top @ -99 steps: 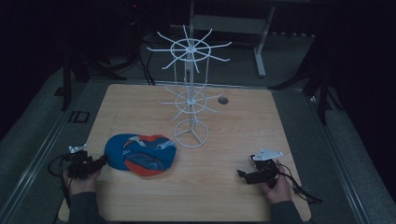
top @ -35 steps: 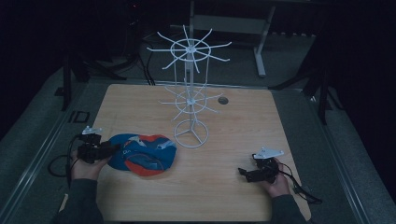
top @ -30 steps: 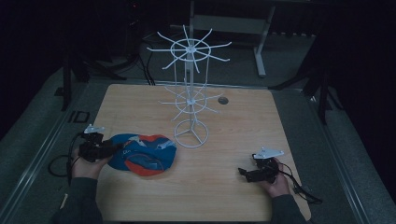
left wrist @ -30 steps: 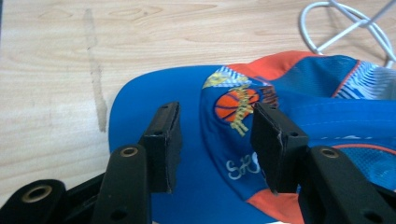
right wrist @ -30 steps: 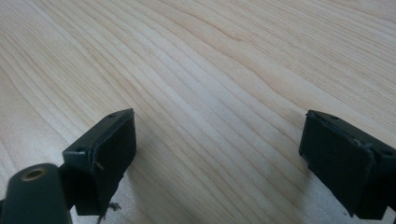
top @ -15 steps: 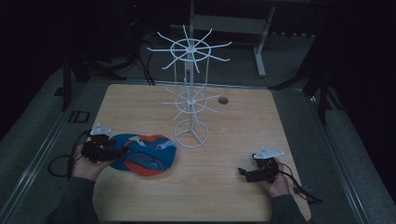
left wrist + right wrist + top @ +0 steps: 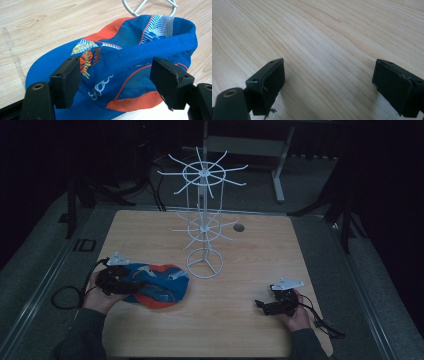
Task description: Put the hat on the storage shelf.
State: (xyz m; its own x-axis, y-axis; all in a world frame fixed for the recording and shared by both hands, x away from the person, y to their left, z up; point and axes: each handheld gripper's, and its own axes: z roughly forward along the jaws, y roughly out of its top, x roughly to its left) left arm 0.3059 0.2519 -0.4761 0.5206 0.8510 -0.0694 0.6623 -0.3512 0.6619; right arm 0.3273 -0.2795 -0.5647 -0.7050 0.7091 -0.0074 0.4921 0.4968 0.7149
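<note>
Landmark: white wire rack (image 7: 202, 215), standing upright on the wooden table (image 7: 250, 250), round base ring resting on the tabletop.

Nearest, right gripper (image 7: 263, 306) held in the person's right hand (image 7: 295, 312), well to the near-right of the rack base. Jaws spread wide apart, nothing between them; right gripper view has bare wood grain under and between the two black pads (image 7: 269, 82). Cable trails off toward the near-right table edge.

Left gripper (image 7: 131, 286) held in the left hand (image 7: 97, 297), near-left of the rack base. Jaws apart, straddling a fold of the cap's fabric; in the left gripper view the pads (image 7: 67, 81) sit either side of the cap, not pressed shut on it. Can't tell if either pad touches the cloth. Black cable loops off its left side.

Cap (image 7: 157, 285): blue with orange and white panels, mesh sections, a small basketball graphic and pale lettering visible in the left gripper view (image 7: 130, 57). Lies crumpled on the table just near-left of the rack base, close to the ring, not touching as far as I can see.

Further back past the rack, a small dark round spot (image 7: 239, 227) on the table, right of the rack pole.
</note>
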